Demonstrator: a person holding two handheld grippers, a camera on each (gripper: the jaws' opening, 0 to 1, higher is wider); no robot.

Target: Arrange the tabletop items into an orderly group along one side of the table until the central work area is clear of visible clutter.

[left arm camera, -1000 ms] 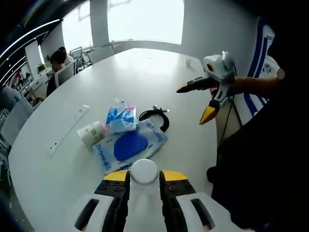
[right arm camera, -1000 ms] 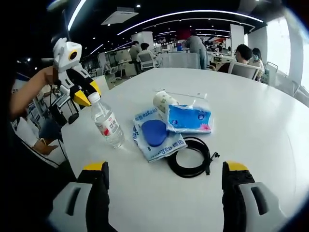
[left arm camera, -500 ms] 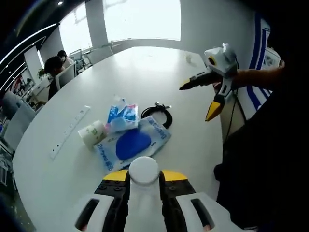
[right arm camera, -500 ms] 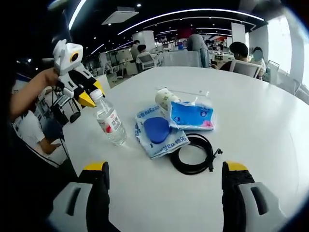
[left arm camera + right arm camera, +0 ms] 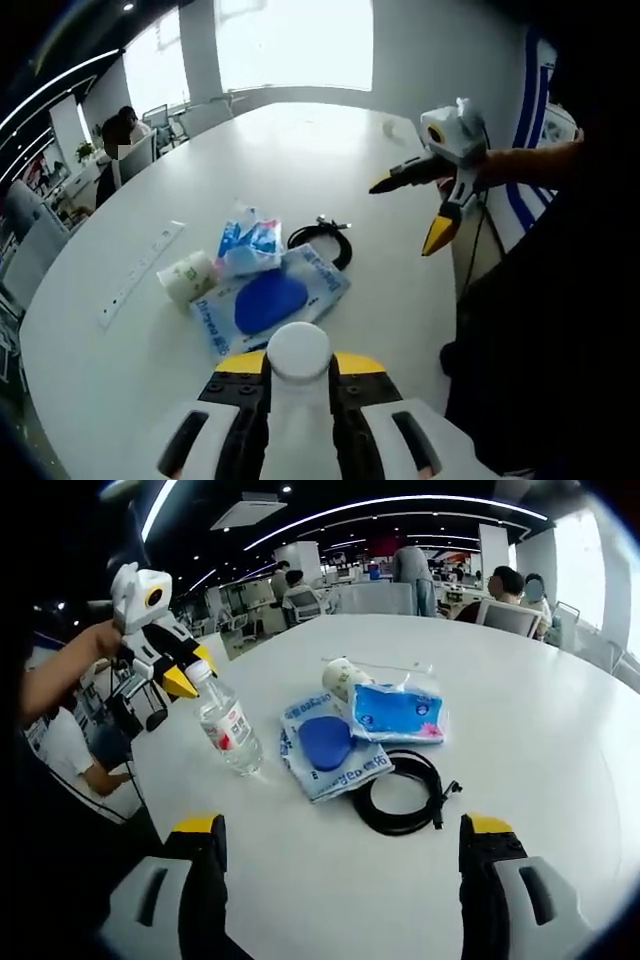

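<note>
Jaws of the left gripper [image 5: 185, 675] clench a clear plastic water bottle's [image 5: 229, 733] neck; right gripper [image 5: 340, 855] gapes. Set it upright beside the blue pouch [image 5: 332, 754].

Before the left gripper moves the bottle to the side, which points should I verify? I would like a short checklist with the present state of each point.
1. Left gripper shut on the water bottle at its cap: ok.
2. Bottle base on the table, bottle tilted, not upright: not ok.
3. Right gripper open and holding nothing: ok.
4. Right gripper apart from the black cable: ok.
5. Blue packets and paper cup lie together beside the bottle, apart from it: ok.
6. Whether the grip on the cap is firm enough to lift the bottle: cannot tell.
</note>
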